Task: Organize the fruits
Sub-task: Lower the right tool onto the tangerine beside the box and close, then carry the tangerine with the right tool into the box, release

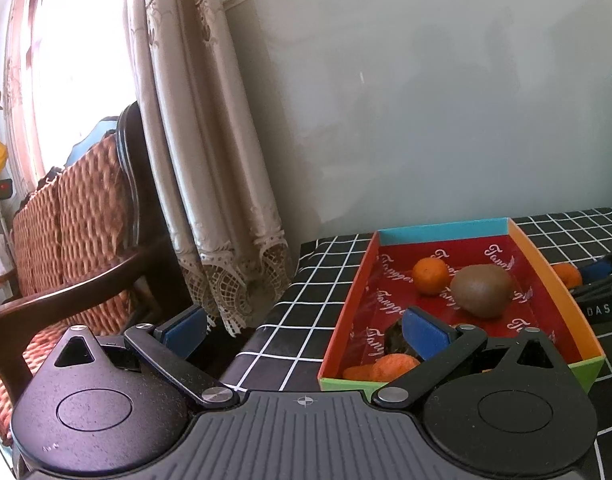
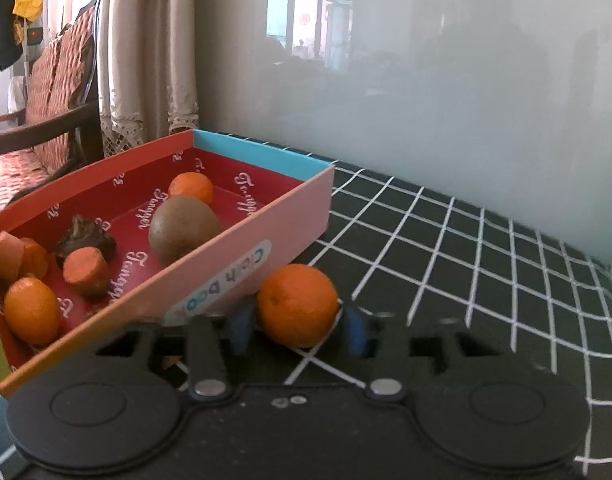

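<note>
A colourful cardboard box [image 1: 542, 264] [image 2: 265, 236] with a red lining stands on the black checked tablecloth. It holds a kiwi [image 1: 482, 290] [image 2: 183, 228], a small orange [image 1: 430, 275] [image 2: 191, 187], carrot pieces [image 1: 394, 366] [image 2: 85, 270], a dark fruit [image 2: 85, 240] and another orange [image 2: 31, 310]. My left gripper [image 1: 306, 330] is open and empty, its right finger over the box's near end. My right gripper [image 2: 297, 326] has its blue pads on either side of an orange [image 2: 297, 304] on the cloth beside the box; this orange also shows in the left wrist view [image 1: 568, 274].
The tablecloth [image 2: 466, 260] meets a grey wall behind. A wooden chair with a woven cushion [image 1: 73, 216] and a lace curtain [image 1: 209, 160] stand left of the table. The table's left edge is near the box.
</note>
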`<state>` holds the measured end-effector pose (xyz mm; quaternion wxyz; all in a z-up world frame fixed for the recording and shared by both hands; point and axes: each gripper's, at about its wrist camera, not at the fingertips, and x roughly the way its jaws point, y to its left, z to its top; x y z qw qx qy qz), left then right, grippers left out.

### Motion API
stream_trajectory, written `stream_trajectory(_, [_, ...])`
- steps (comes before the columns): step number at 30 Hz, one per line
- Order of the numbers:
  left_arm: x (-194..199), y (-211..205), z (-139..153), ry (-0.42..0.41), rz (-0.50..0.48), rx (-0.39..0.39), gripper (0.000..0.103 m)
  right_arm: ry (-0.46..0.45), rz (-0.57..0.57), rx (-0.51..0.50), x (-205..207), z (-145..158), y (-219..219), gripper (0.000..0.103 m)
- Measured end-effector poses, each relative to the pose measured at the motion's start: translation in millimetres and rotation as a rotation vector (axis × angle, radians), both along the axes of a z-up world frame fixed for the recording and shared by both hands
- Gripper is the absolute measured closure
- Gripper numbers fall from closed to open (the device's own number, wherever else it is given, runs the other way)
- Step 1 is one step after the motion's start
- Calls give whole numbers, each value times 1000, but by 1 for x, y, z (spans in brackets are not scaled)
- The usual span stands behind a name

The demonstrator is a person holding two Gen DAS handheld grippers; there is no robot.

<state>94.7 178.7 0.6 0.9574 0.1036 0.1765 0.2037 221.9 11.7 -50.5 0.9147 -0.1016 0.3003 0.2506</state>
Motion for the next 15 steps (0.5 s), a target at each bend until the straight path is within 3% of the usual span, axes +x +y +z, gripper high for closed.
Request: stream_trajectory(15, [-8,-14,7,-16,-39,-6,0,-51,-88,-27,-32,23,-24,63])
